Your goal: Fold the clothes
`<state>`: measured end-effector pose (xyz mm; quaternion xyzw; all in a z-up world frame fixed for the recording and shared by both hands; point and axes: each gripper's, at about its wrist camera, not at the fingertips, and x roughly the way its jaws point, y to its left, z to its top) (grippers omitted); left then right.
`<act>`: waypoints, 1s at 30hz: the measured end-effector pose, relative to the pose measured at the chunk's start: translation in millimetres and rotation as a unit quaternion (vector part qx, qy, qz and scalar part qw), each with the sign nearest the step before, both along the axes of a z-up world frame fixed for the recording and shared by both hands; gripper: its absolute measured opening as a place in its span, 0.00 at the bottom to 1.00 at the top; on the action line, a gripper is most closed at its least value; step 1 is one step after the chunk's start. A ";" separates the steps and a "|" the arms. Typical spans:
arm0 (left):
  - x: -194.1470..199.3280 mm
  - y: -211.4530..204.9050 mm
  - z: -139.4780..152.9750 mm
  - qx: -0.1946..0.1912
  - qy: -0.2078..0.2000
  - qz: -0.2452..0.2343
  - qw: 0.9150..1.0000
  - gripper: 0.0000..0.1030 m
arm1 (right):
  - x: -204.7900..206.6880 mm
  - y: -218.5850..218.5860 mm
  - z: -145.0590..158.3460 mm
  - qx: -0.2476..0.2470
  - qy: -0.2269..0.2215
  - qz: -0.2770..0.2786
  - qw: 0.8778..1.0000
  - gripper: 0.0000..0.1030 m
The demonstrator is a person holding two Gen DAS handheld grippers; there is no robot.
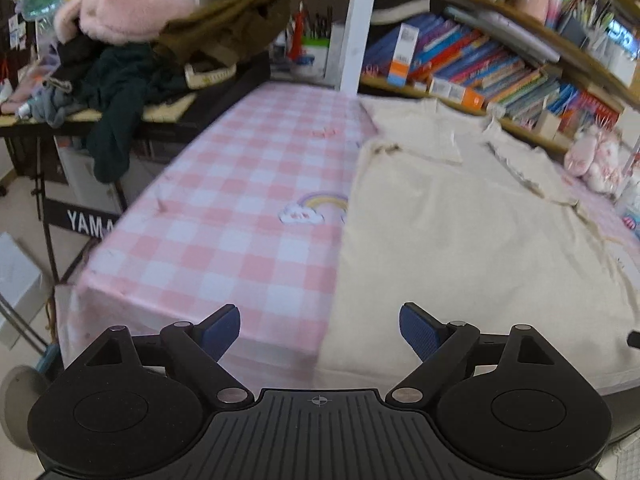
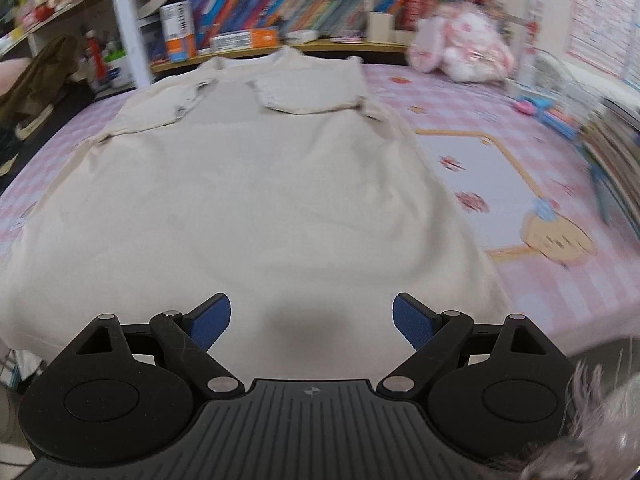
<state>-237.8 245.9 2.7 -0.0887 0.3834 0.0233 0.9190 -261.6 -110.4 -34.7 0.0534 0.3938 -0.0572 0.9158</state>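
Note:
A cream T-shirt (image 2: 256,184) lies flat on the pink checked tablecloth (image 1: 224,208), collar toward the bookshelf, both sleeves folded inward over its chest. In the left wrist view the cream T-shirt (image 1: 460,216) fills the right half of the table. My left gripper (image 1: 320,330) is open above the near table edge, by the shirt's left hem corner, holding nothing. My right gripper (image 2: 312,322) is open just above the shirt's near hem, with nothing between its blue pads (image 2: 210,322).
A bookshelf (image 2: 304,4) with books runs along the table's far side. A pink plush rabbit (image 2: 464,46) sits at the far right. A heap of clothes (image 1: 132,60) lies on a keyboard stand left of the table. Books and small items line the right edge (image 2: 608,136).

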 end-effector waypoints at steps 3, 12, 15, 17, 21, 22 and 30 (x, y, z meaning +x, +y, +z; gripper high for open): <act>-0.9 12.4 2.5 -0.002 -0.014 0.003 1.000 0.85 | -13.8 -10.3 2.8 0.003 -0.007 -0.035 0.999 0.83; 18.3 24.7 -2.3 0.015 -0.022 -0.003 1.000 0.75 | -19.8 -38.6 2.2 -0.023 -0.005 -0.085 0.996 0.73; 23.5 13.2 -9.1 0.001 -0.011 -0.030 0.999 0.75 | -18.1 -48.5 -1.8 -0.022 0.004 -0.095 0.995 0.67; 26.0 2.2 -15.8 0.012 0.000 -0.049 0.999 0.72 | -18.6 -53.9 -3.0 -0.018 0.004 -0.100 0.995 0.65; 32.5 -3.9 -29.1 0.026 0.033 -0.043 0.998 0.62 | -13.7 -64.2 -5.5 -0.015 0.004 -0.107 0.994 0.59; 33.1 -2.8 -30.9 0.029 0.038 -0.038 0.998 0.62 | -11.8 -66.7 -5.9 -0.016 0.004 -0.110 0.994 0.58; 36.1 -5.3 -33.0 0.043 0.046 -0.027 0.998 0.60 | -0.4 -91.2 -10.3 -0.008 0.005 -0.135 0.991 0.53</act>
